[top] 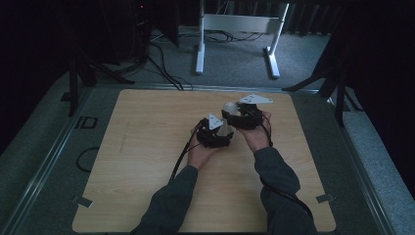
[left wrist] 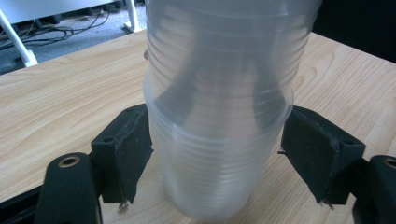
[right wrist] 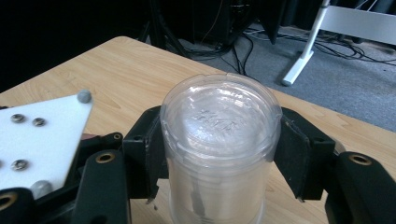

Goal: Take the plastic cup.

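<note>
**Both grippers clamped on one stack of clear cups**

High view: near the middle of the bench, slightly toward its far edge and right side, left gripper and right gripper meeting on a stack of cups. Left hand and right hand entering from the near edge in dark sleeves. Beyond the far edge, grey carpet, cables and a white frame.

Left gripper view: pinching the cups across the lower part of the stack, one pad pressed to each side. Upside down, rims toward the bench, ribbed walls nested one over another. Whether touching the wood or held just above it, impossible to tell.

Right gripper view: closed on the top of the stack, pads hugging both sides just under the uppermost base, faint embossed lettering facing up. At left, the white plate of the other gripper, just beside.
</note>
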The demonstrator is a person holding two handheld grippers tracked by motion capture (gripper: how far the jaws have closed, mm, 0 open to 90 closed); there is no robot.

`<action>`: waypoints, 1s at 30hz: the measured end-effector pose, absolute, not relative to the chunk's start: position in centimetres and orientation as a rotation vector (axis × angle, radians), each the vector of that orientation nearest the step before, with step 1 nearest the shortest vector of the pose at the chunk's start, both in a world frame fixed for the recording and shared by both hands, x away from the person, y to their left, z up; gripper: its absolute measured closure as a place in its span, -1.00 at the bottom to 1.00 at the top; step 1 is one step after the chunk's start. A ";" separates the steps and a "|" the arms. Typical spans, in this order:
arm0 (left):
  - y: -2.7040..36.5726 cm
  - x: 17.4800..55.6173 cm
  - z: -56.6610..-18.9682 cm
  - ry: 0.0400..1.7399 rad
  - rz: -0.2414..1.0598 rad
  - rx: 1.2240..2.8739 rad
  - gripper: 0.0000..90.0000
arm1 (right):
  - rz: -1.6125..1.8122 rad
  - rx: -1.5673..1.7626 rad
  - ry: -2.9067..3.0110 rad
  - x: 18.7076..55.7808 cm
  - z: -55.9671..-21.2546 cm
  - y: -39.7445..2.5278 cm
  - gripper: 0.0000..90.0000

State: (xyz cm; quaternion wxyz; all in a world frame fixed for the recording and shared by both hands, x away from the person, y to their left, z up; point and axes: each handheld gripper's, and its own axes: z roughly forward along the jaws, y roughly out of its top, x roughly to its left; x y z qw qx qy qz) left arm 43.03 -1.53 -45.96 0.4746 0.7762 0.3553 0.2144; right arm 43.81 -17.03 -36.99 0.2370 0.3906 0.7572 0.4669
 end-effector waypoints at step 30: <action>-2.0 43.4 -46.6 0.878 0.565 1.852 -0.55 | 1.319 1.082 2.103 43.9 -36.9 -17.1 -0.13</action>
